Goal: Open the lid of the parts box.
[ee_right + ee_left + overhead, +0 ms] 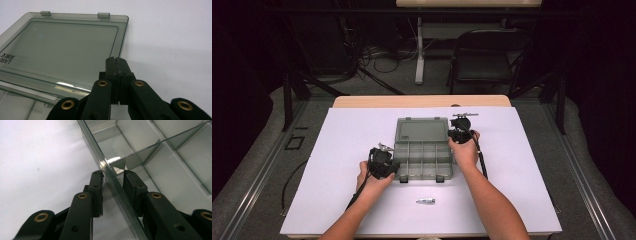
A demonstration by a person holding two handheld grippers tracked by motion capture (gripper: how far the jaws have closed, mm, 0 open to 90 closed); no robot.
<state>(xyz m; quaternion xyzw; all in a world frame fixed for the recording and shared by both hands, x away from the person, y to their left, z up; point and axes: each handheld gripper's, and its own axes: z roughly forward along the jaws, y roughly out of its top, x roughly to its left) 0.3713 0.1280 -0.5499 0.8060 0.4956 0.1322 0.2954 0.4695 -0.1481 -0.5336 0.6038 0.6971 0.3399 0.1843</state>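
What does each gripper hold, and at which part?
The left gripper straddles the left side wall of the open box, jaws either side with small gaps, so no firm hold yet. The right gripper is shut on nothing, beside the lid.

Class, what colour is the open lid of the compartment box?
Translucent smoky grey lid; the right gripper view shows it best.

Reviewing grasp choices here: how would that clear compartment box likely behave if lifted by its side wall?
The compartment box looks like thin hard plastic, so probably light and stiff. The left gripper straddles one glossy wall, which may slip. The open lid lies flat behind, so it would likely swing on lifting.
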